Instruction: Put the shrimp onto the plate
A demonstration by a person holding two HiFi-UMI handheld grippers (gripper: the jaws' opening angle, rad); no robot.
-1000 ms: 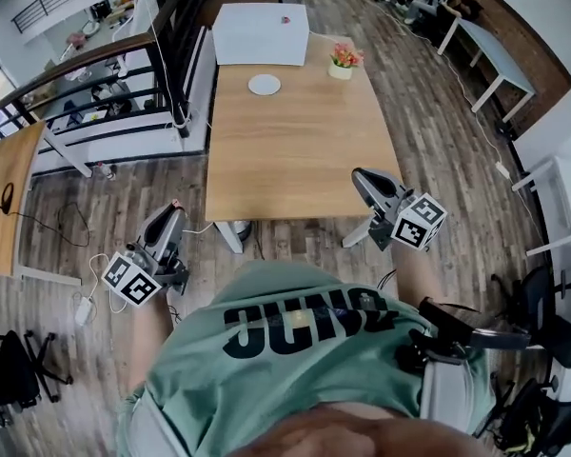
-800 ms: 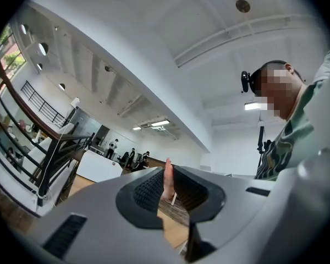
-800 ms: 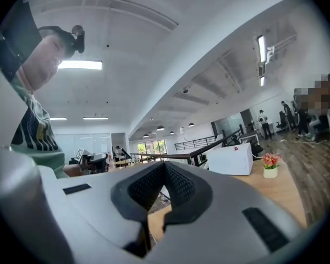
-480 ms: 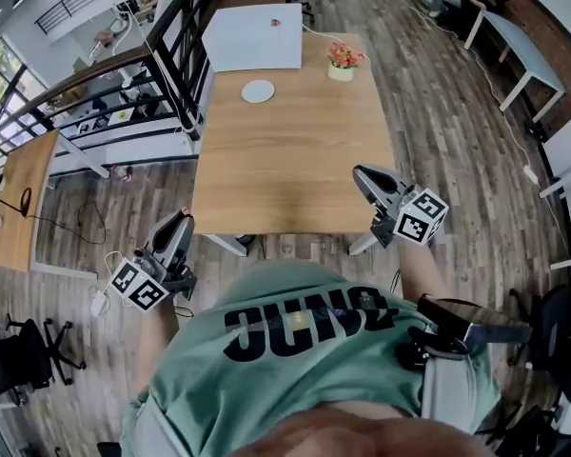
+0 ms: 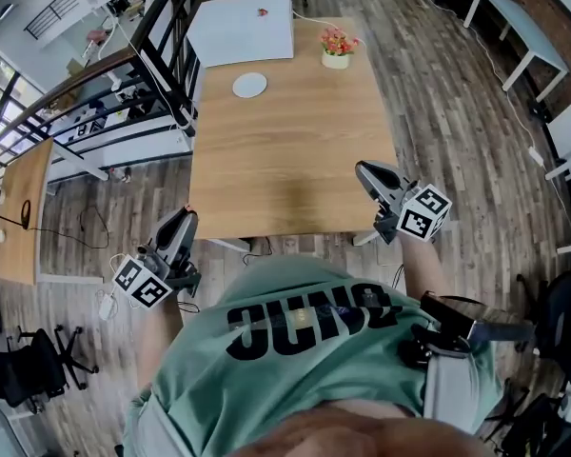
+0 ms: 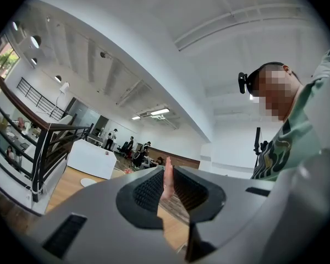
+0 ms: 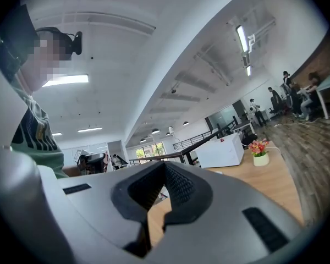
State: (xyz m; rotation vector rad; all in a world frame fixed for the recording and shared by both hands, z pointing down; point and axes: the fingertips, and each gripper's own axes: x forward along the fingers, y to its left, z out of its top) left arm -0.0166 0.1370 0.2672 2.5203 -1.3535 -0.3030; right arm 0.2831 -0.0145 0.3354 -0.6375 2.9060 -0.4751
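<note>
Where jaws of left hand-held gripper (image 6: 166,170) close, shrimp (image 6: 166,186) stands clamped.

We see the shrimp (image 6: 166,181) as a thin, pale pink sliver. It stands upright and edge-on to us, pinched between the ribbed black pads of the left gripper (image 6: 166,169), with its tip poking just above them. That gripper hangs off the near left corner of the wooden table (image 5: 285,160). The plate (image 5: 249,85) is small, round and white. It lies flat at the table's far end, just in front of a white box (image 5: 238,36), well apart from the shrimp.
</note>
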